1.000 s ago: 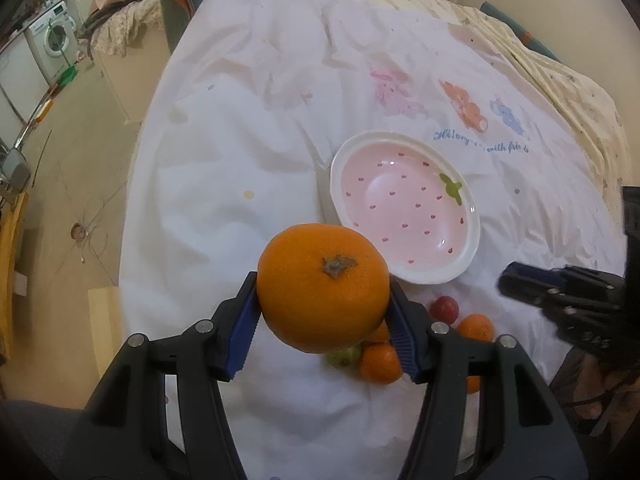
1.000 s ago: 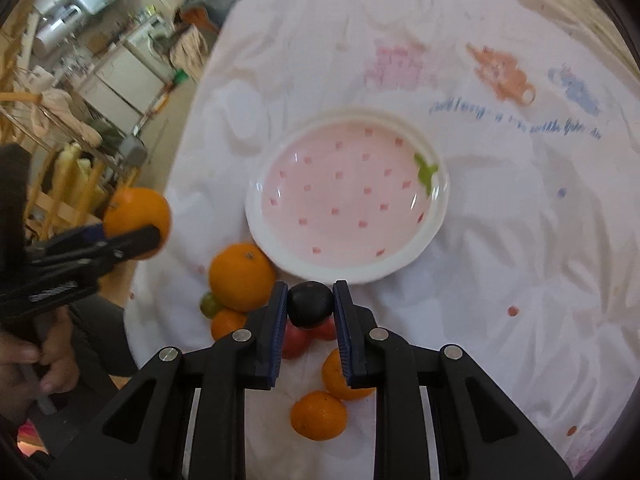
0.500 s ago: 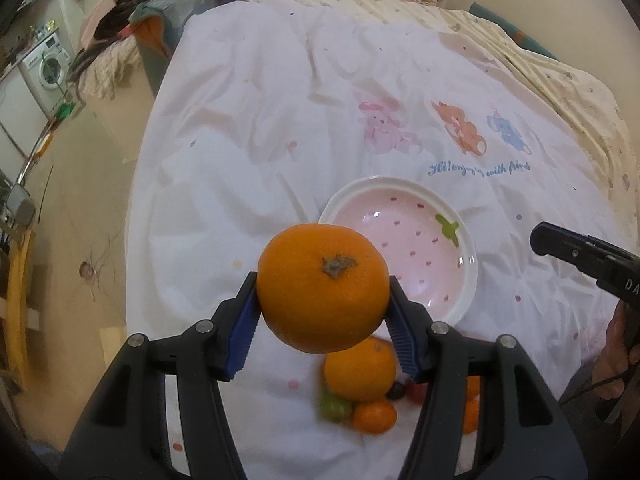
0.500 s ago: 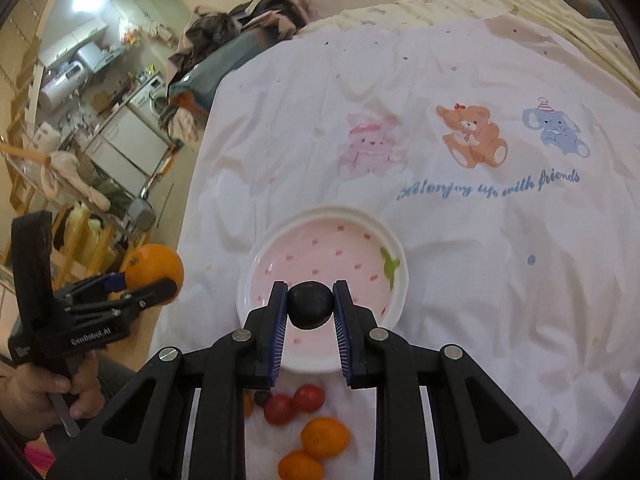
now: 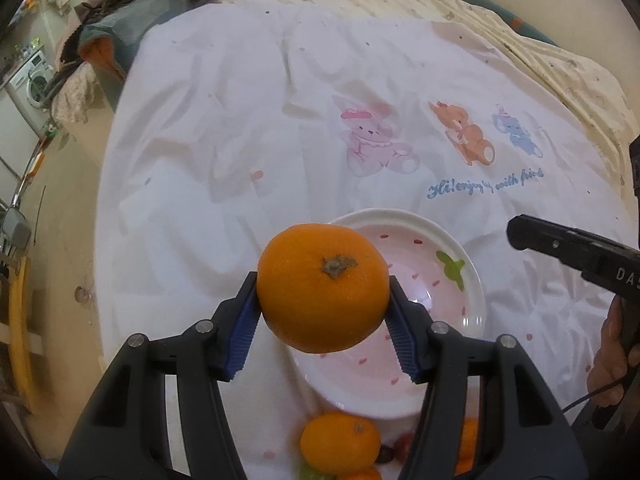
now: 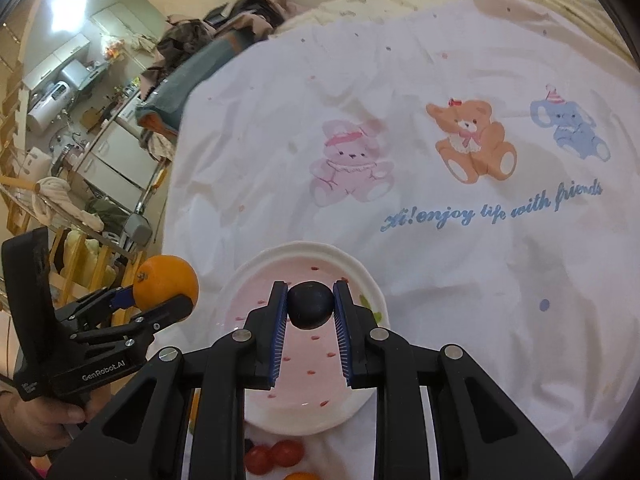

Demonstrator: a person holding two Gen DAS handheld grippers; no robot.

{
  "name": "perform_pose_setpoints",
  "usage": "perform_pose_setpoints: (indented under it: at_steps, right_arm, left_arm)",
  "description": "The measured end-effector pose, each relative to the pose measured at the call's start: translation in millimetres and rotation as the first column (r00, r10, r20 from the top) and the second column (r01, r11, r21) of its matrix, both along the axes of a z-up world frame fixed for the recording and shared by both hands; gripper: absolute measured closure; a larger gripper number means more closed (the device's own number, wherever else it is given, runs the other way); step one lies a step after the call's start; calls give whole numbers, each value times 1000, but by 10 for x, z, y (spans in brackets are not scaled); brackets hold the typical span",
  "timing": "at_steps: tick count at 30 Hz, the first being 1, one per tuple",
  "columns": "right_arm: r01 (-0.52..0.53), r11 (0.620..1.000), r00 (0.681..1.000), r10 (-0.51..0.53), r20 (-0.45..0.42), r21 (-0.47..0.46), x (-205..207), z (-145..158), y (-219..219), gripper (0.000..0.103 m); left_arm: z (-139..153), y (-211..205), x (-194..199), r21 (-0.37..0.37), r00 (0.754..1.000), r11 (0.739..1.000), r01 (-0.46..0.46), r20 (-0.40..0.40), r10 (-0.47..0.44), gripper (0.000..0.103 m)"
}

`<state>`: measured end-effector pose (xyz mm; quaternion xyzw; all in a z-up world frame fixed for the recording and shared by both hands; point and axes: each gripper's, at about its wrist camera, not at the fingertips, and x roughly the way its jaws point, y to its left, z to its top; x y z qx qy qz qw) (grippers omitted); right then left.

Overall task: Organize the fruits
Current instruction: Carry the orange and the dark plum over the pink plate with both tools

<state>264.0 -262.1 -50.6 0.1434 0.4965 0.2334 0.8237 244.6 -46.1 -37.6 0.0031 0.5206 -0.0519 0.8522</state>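
The right gripper, clamped on 1 dark plum, hangs directly over the pink strawberry plate, nearer than the orange-holding left gripper.

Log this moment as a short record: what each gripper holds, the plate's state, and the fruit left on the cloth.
left gripper: shut on large orange
right gripper: shut on dark round fruit
plate: pink with red specks, white rim, no fruit in it
loose fruit: second orange and small red fruits on the white cloth, near side of plate
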Motion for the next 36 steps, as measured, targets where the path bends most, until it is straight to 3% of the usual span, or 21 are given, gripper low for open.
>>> perform_pose_setpoints:
  at_steps: [9, 16, 36]
  right_arm:
    - [-22, 1000, 995, 23, -100, 9, 232, -396, 105, 79]
    - [-20, 1000, 987, 22, -161, 14, 308, -591, 97, 79]
    - [-19, 999, 977, 24, -210, 26, 342, -708, 136, 77]
  left_arm:
    - [-359, -93, 213, 9, 999, 999, 40, -13, -40, 48]
    - [-626, -125, 308, 13, 996, 998, 56, -66, -55, 48]
    - [-710, -172, 320, -3, 991, 997, 80, -107, -80, 46]
